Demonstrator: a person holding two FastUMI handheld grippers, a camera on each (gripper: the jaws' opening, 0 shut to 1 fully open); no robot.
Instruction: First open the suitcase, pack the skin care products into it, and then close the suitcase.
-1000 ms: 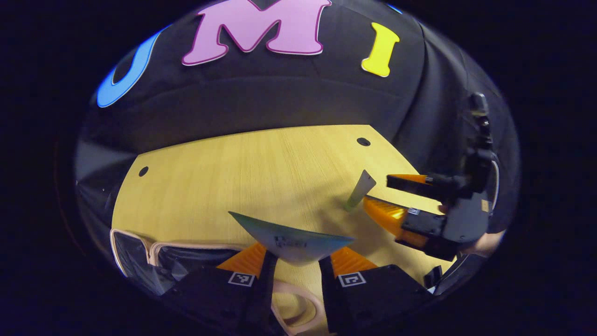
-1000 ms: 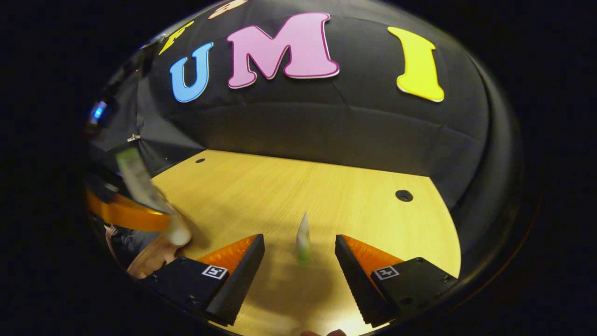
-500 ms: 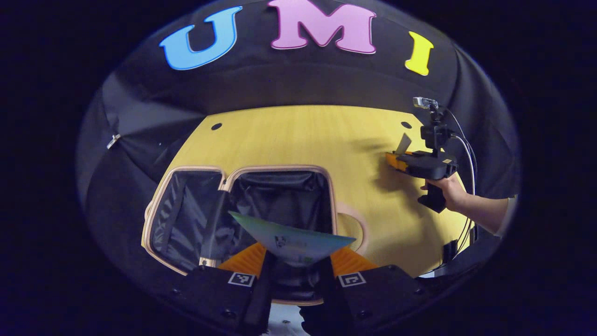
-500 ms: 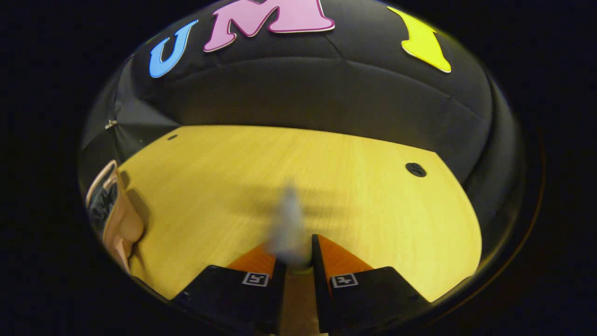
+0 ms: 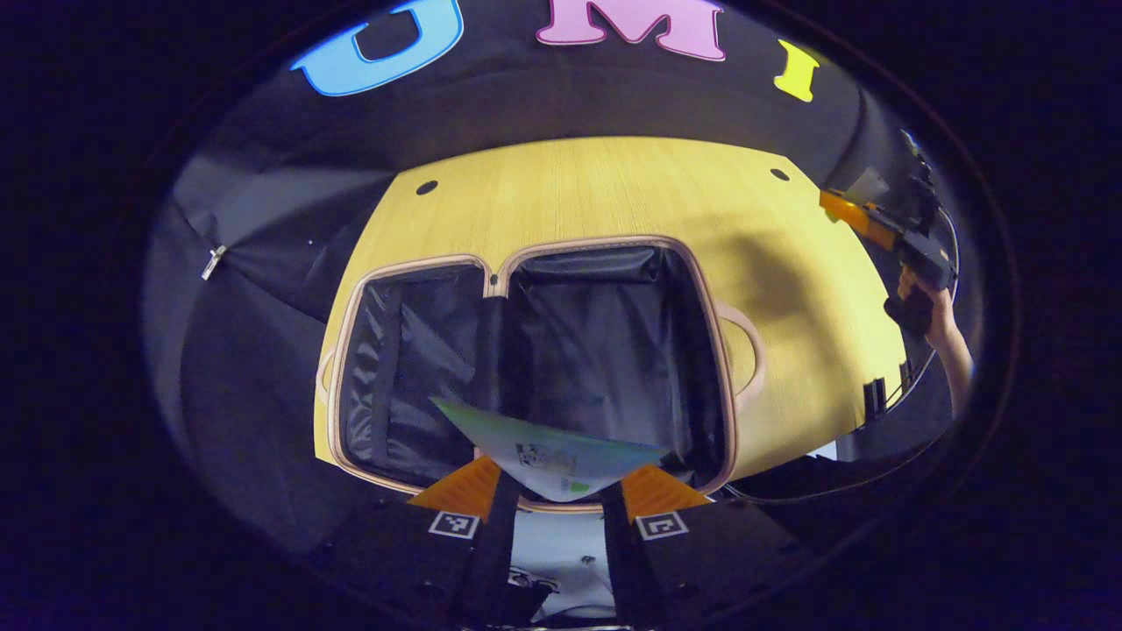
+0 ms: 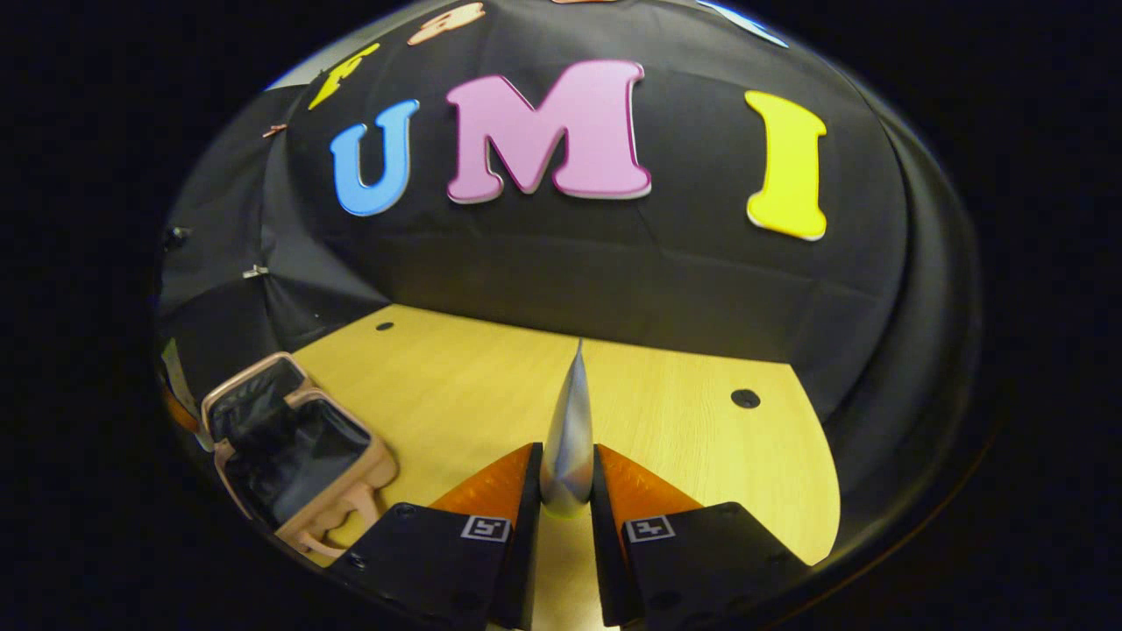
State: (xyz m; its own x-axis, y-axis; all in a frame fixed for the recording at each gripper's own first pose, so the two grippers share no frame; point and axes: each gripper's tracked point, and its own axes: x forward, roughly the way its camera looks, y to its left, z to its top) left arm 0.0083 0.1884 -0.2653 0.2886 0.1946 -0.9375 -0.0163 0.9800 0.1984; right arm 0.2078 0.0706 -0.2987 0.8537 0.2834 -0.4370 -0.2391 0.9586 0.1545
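Suitcase open, a tube clamped in each gripper

Suitcase (image 5: 535, 350) lying open on the wooden table (image 5: 614, 193), both dark-lined halves facing up, pale rim all round. Left gripper (image 5: 550, 491) clamped on a flat tube (image 5: 548, 451), held crosswise between the fingers and now hanging over the near edge of the right half; a second ago held low over bare table with only a corner of the case in sight, so since lifted and drawn back toward the case. Printing on the tube too small to make out.

Right gripper (image 6: 565, 491) closed on a slim tube (image 6: 570, 429), crimped end pointing up and away, lower end hidden between the fingers. A second ago fingers spread wide with that tube standing loose on the table between them; since then pressed together on it and raised. Sharp now, blurred half a second ago.

Same gripper far right in the left gripper view (image 5: 863, 215), high above the table, a hand (image 5: 929, 302) on its grip; details small there. Suitcase small at lower left in the right gripper view (image 6: 294, 447), near edge cut off.
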